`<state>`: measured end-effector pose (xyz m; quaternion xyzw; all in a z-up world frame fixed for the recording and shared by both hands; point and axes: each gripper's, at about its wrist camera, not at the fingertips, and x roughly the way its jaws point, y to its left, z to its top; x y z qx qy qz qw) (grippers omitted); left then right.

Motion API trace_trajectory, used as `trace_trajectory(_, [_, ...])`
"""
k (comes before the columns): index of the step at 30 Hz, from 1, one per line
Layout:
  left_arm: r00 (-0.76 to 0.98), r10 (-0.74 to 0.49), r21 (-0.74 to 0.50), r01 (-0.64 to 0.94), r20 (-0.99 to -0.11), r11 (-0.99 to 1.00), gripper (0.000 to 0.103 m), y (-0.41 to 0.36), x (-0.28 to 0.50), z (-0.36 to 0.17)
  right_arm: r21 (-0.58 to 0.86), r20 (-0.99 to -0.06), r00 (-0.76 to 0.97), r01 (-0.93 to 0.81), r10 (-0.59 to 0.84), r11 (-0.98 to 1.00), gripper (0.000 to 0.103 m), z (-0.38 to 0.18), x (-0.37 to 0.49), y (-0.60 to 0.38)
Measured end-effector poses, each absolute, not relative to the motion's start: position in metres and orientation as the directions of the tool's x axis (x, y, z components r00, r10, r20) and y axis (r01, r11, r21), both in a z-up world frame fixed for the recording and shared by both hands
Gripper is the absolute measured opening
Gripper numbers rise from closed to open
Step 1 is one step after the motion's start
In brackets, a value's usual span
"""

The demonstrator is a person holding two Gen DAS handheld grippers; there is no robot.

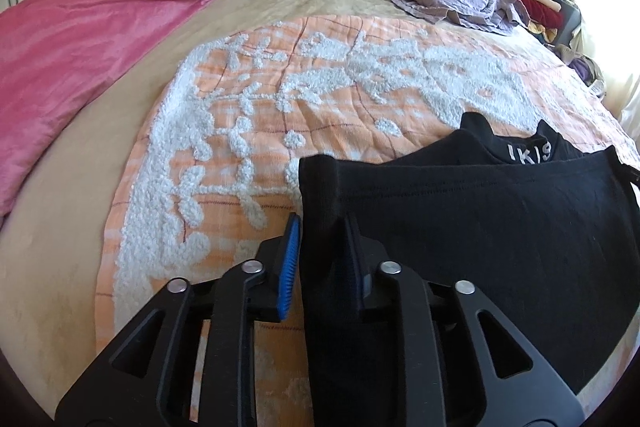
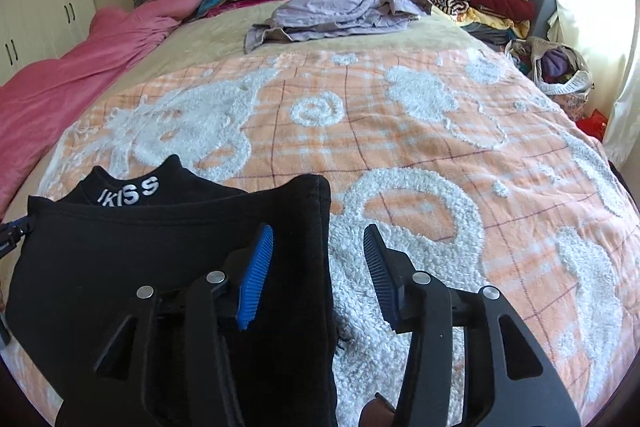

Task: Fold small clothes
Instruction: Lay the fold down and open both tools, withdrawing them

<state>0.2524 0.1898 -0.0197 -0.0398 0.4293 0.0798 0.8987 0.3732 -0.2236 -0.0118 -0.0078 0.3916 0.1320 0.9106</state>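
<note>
A pink blanket [image 1: 92,39] lies along the bed's left side. On the orange-and-white bedspread [image 1: 320,99] the left gripper [image 1: 322,259] has its jaws drawn in on the left edge of the black garment [image 1: 480,219] — pinching it, it seems, though dark cloth hides the right pad. The garment lies flat near the front, white lettering at its collar. The right gripper [image 2: 318,279] stands spread at the garment's right edge — left finger over cloth, right over bedspread.
</note>
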Motion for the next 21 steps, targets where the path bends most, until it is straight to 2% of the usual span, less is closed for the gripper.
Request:
trace_trajectory(5, [0.61, 0.1, -0.01, -0.175, -0.786, 0.984, 0.031, 0.19, 0.241, -0.016, 0.112, -0.687, 0.675, -0.268, 0.27, 0.957, 0.055, 0.002, 0.354, -0.223])
trace_trajectory(10, [0.603, 0.067, -0.049, -0.174, -0.795, 0.984, 0.045, 0.192, 0.228, -0.012, 0.119, -0.679, 0.664, -0.322, 0.313, 0.939, 0.076, 0.012, 0.325, -0.211])
trace_trajectory(14, [0.598, 0.025, -0.09, -0.162, -0.801, 0.983, 0.061, 0.191, 0.213, -0.008, 0.118, -0.666, 0.66, -0.366, 0.347, 0.923, 0.09, 0.018, 0.303, -0.195])
trace_trajectory(18, [0.608, 0.008, -0.102, -0.146, -0.794, 0.984, 0.076, 0.188, 0.197, -0.002, 0.131, -0.66, 0.649, -0.397, 0.379, 0.908, 0.096, 0.019, 0.286, -0.179])
trace_trajectory(21, [0.613, -0.01, -0.122, -0.14, -0.79, 0.983, 0.083, 0.187, 0.186, 0.001, 0.135, -0.653, 0.641, -0.425, 0.403, 0.895, 0.097, 0.02, 0.271, -0.165])
